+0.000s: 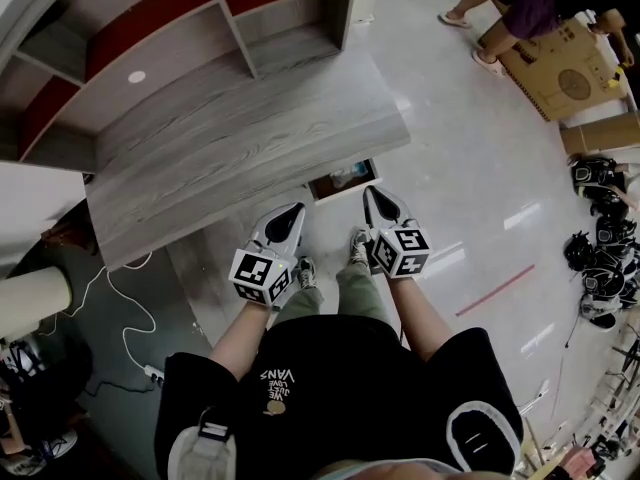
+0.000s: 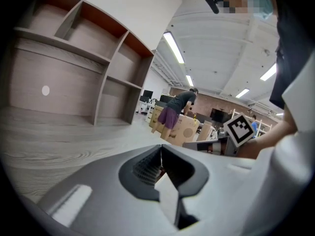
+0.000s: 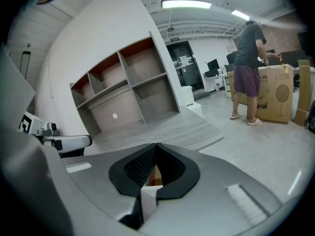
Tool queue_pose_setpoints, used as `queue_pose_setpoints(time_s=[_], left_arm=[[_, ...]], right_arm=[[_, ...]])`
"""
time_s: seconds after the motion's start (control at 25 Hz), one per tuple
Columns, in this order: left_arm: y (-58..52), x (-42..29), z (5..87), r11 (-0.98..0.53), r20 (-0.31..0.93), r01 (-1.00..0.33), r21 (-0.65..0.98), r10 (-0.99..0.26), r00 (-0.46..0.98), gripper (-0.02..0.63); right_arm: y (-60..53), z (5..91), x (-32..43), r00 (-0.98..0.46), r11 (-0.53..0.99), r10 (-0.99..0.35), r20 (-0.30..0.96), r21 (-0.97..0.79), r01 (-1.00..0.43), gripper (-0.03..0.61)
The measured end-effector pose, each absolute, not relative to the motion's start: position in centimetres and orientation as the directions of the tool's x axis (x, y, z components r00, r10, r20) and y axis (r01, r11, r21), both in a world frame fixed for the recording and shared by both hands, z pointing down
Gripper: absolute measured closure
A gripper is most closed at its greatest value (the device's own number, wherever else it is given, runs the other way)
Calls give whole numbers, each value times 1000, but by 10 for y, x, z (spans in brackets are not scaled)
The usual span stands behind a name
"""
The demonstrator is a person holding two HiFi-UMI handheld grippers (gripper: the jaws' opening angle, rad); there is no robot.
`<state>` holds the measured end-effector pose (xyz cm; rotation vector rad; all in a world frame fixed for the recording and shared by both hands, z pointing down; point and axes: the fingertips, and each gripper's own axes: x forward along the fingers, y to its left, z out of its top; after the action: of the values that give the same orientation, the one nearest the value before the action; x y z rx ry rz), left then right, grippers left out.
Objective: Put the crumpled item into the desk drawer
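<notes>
A person (image 1: 515,13) bends over a cardboard box (image 1: 565,76). A white cable (image 1: 104,274) loops at left. A red line (image 1: 495,290) crosses the floor (image 1: 450,198) near black gear (image 1: 600,253).

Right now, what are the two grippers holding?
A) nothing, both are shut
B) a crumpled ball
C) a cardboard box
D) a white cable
A: the left gripper and the right gripper each have their jaws pressed together with nothing between them.
</notes>
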<state>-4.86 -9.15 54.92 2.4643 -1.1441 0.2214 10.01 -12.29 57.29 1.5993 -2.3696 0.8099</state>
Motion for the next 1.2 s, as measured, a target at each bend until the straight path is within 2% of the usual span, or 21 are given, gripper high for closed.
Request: queue_pose_setpoints(time_s=[1.2], left_arm=[[-69, -54, 458, -636, 188, -746, 200, -722, 666, 561]], right_arm=[[-79, 432, 86, -470, 416, -853, 228, -250, -875, 575]])
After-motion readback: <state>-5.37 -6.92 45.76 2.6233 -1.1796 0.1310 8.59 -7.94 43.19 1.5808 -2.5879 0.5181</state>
